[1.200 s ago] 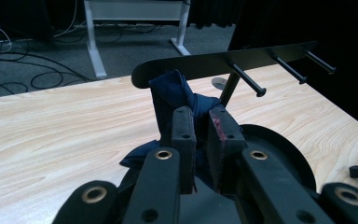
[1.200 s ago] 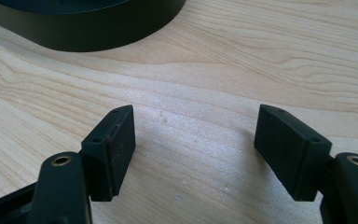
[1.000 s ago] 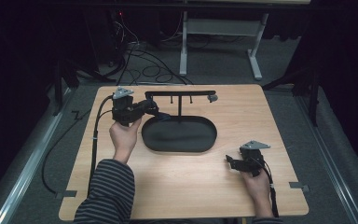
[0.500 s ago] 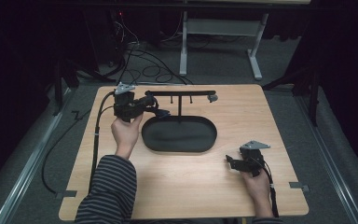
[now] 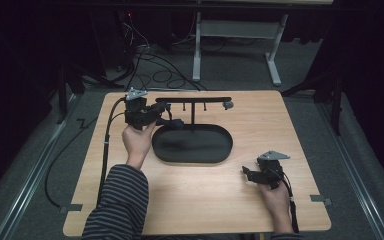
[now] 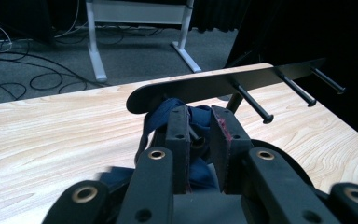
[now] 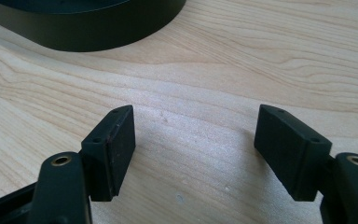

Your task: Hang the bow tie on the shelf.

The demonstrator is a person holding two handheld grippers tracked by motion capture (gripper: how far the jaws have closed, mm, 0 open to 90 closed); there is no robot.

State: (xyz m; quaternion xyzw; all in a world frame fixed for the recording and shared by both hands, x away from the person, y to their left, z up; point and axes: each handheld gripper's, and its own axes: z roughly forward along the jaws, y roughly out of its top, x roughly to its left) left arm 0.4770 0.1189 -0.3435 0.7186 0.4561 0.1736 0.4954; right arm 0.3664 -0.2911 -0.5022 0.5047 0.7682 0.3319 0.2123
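Two tools are in my hands: the left tool (image 6: pixel 198 140) is clenched on a blue strap (image 6: pixel 161 114), and the right tool (image 7: pixel 193 149) hangs released, jaws wide apart, over bare tabletop (image 7: pixel 223 70) just beside the tray (image 7: pixel 74 28). From the left tool's own view the strap bunches between the jaws and loops up to the near, rounded end of the rack's bar (image 6: pixel 191 86), with one peg (image 6: pixel 251 102) just beside it and two more farther along. From above, my left tool (image 5: pixel 172 121) sits at the left end of the rack (image 5: pixel 195 100), above the tray's (image 5: pixel 192 144) left rim, while my right tool (image 5: pixel 250 175) rests well apart, near the front right of the tabletop (image 5: pixel 180 195). My guess is that the strap is being hung on a peg, though I cannot tell whether the loop has caught one yet. To do it well I would keep the jaws firm, lift the loop clear of the bar's edge, slide it over the peg tip and only then let go.
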